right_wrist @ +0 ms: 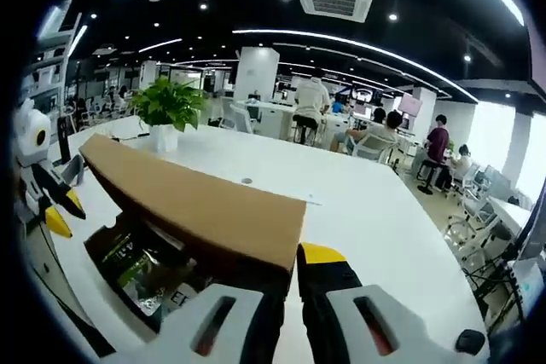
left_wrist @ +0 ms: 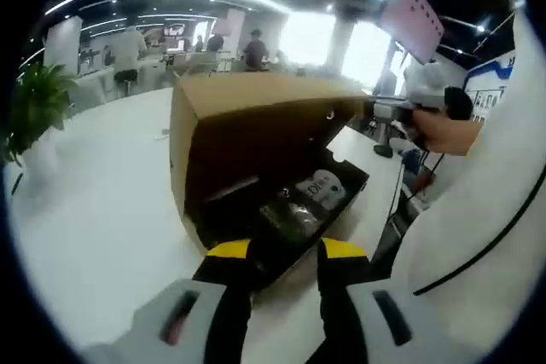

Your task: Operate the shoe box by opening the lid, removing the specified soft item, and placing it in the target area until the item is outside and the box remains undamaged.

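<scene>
A brown cardboard shoe box (left_wrist: 200, 151) stands on the white table with its lid (right_wrist: 196, 206) raised. In its black inside lie dark soft packets with white print (left_wrist: 299, 206), also seen as a green-black packet (right_wrist: 136, 270). My left gripper (left_wrist: 286, 251) is open, its yellow tips on either side of the box's near corner. It shows again beside the box's end (right_wrist: 61, 209). My right gripper (right_wrist: 290, 263) is shut on the lid's free corner, with one yellow tip above the cardboard and the other hidden under it. A hand holds that gripper (left_wrist: 401, 112) at the lid's edge.
The white table (left_wrist: 102, 210) stretches wide to the left of the box, and its edge drops off at the right. A potted plant (right_wrist: 166, 104) stands at the far side. A white sleeve (left_wrist: 478, 236) fills the right. People sit at desks behind.
</scene>
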